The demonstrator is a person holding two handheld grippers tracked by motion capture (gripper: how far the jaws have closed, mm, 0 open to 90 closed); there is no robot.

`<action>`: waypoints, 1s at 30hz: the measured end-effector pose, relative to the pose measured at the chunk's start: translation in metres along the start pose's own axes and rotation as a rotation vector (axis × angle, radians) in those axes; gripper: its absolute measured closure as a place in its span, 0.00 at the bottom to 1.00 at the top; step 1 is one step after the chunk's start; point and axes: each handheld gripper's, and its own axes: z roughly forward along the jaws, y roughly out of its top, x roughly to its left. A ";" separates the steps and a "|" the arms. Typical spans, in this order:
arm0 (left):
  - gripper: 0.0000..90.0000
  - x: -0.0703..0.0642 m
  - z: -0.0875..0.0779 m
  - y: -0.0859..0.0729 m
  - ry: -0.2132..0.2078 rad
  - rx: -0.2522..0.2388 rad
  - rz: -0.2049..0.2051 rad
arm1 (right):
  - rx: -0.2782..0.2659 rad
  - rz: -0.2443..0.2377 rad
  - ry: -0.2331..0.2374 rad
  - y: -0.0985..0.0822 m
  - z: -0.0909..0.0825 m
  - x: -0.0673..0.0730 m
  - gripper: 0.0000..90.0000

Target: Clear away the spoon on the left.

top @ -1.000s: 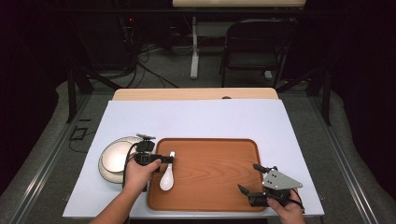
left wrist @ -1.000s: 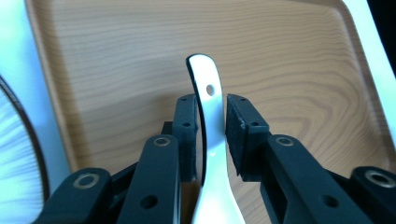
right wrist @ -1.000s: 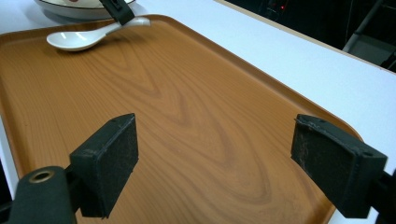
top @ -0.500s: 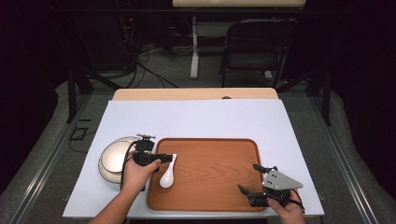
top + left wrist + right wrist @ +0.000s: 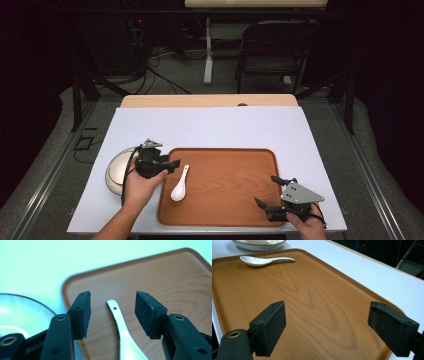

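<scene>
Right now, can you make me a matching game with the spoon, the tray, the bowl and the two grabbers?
Things:
1. spoon
2. tray
3. bowl
4. right gripper

Matches:
A. brown, with a wood grain
B. open, over the tray's near right corner
C. white, lying on the left part of the tray
D. on the table, left of the tray

Pairs: 1-C, 2-A, 3-D, 4-B

Bonus: the left gripper has just been opening its jaws; the spoon lies free below them.
</scene>
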 end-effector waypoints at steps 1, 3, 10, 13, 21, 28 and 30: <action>0.51 0.000 0.000 0.000 0.000 0.000 0.000 | 0.000 0.000 0.000 0.000 0.000 0.000 0.16; 0.50 0.001 -0.008 0.001 0.035 -0.017 0.034 | 0.000 0.000 0.000 0.000 0.000 0.000 0.16; 0.47 0.004 -0.041 0.002 0.115 -0.140 0.114 | 0.000 0.000 -0.001 0.000 0.000 0.000 0.16; 0.47 0.007 -0.048 0.001 0.129 -0.158 0.116 | -0.001 0.000 -0.001 0.000 0.000 0.000 0.16; 0.47 0.023 -0.067 -0.009 0.135 -0.213 0.090 | -0.002 -0.001 -0.002 0.000 0.000 0.000 0.16; 0.47 0.026 -0.079 -0.035 0.143 -0.266 0.126 | -0.003 -0.001 -0.003 0.000 0.000 0.000 0.16; 0.48 0.027 -0.079 -0.040 0.145 -0.275 0.124 | -0.002 -0.002 -0.002 0.000 0.000 0.000 0.16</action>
